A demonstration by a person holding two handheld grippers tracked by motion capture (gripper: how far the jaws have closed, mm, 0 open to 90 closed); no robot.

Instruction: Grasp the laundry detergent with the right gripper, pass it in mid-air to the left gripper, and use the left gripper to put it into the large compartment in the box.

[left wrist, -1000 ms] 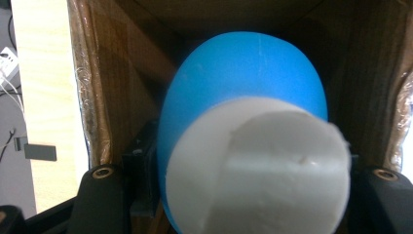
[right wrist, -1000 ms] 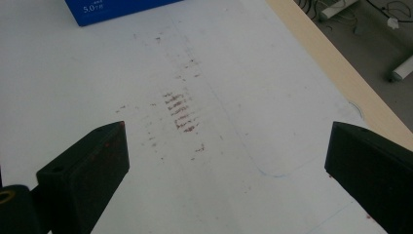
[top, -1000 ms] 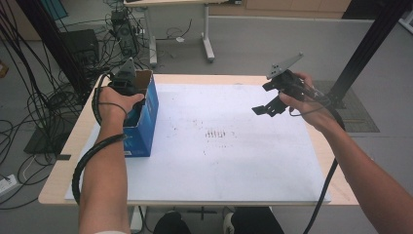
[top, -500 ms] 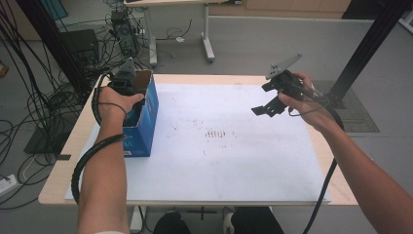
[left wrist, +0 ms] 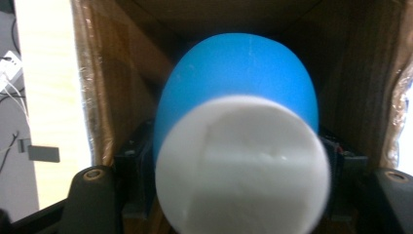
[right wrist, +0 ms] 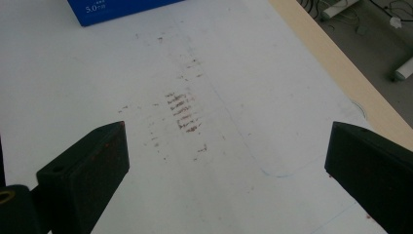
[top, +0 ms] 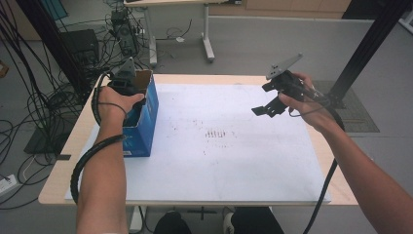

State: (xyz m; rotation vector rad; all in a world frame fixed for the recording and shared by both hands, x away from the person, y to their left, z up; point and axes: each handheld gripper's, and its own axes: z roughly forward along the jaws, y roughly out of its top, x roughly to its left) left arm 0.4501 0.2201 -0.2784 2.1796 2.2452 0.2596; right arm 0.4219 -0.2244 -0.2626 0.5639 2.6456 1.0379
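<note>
A blue cardboard box (top: 145, 116) stands open-topped at the table's left side. My left gripper (top: 126, 79) reaches down into it. In the left gripper view the gripper (left wrist: 238, 158) is shut on a blue rounded object (left wrist: 238, 68) with a white round end facing the camera, inside the box's brown walls (left wrist: 114, 73). My right gripper (top: 267, 108) hovers open over the right part of the white sheet (top: 234, 161). In the right gripper view its jaws (right wrist: 226, 146) stand wide apart with nothing between them, and the blue box (right wrist: 112, 7) lies far ahead.
Brown smudge marks (top: 217, 133) sit mid-sheet. The wooden table edge (right wrist: 341, 73) runs close on the right gripper's right. Cables and equipment (top: 122, 29) lie on the floor beyond the table, and a black post (top: 370, 44) rises at the right.
</note>
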